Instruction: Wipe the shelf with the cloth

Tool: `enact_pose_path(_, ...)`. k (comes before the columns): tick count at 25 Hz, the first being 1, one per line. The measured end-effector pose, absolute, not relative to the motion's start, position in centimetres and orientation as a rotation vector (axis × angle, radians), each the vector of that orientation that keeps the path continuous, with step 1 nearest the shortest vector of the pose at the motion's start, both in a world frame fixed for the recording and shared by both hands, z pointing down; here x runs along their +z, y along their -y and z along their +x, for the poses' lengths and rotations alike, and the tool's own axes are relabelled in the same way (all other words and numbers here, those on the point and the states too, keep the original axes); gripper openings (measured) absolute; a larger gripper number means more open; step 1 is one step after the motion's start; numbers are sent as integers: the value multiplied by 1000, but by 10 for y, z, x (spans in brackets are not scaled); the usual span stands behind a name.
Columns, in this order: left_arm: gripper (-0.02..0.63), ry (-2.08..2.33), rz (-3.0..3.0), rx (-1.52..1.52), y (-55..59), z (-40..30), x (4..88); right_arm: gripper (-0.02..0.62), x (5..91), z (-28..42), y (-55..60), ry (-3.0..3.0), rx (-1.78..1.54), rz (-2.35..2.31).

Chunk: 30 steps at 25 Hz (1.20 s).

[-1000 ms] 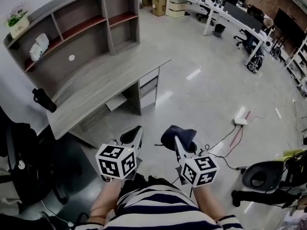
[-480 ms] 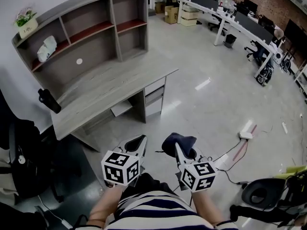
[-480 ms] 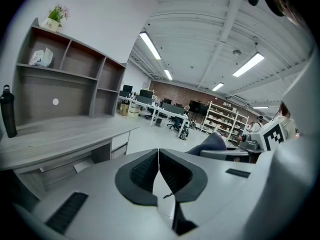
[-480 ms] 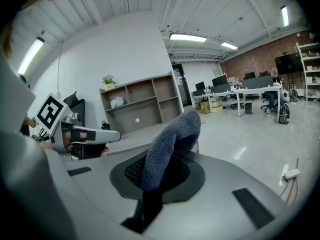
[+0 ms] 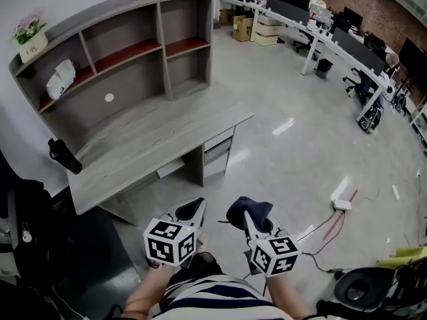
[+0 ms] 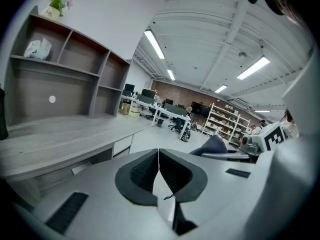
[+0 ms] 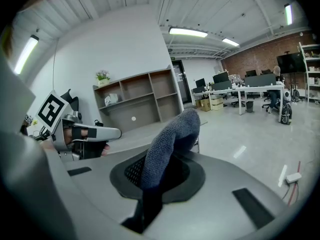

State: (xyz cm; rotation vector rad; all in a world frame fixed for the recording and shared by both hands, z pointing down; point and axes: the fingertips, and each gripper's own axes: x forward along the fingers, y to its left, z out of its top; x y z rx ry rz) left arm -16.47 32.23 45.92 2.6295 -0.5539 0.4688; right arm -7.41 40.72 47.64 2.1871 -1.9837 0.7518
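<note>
Blue-grey fabric, that's the cloth, and it's pinched in the right tongs: jaws clamped on its lower part while the rest bulges up past the tips. Just beside them, on their left, are the left tongs, jaws pressed together with nothing between them. Both sets are held low in front of a person in a striped top, over a pale shiny floor.

So the cloth is well apart from the shelf, which stands far ahead of the tongs and off to their left, at the back of a grey wood worktop. One upper compartment, over on the left, holds a crumpled white bag, and a little potted plant sits on top at that same end. A black bottle is on the worktop's left end.

Right of the right tongs, a white power strip lies on the floor with cables running from it. Way ahead and to the right are rows of office desks.
</note>
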Motion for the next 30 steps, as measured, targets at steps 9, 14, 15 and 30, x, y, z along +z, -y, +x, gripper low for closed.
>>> enact_pose_path(9, 17, 541, 2580, 451, -246, -144, 473, 44, 481, -53, -322, 1966, 765, 2156)
enact_pose_path(14, 18, 549, 2571, 449, -204, -138, 473, 44, 478, -34, -278, 1947, 759, 2182)
enact_pose_path(15, 17, 550, 2569, 449, -196, -138, 473, 44, 477, -32, -269, 1947, 753, 2184)
enact_pose_path(30, 17, 642, 2569, 430, -105, -118, 471, 44, 472, -2, -183, 1974, 717, 2156)
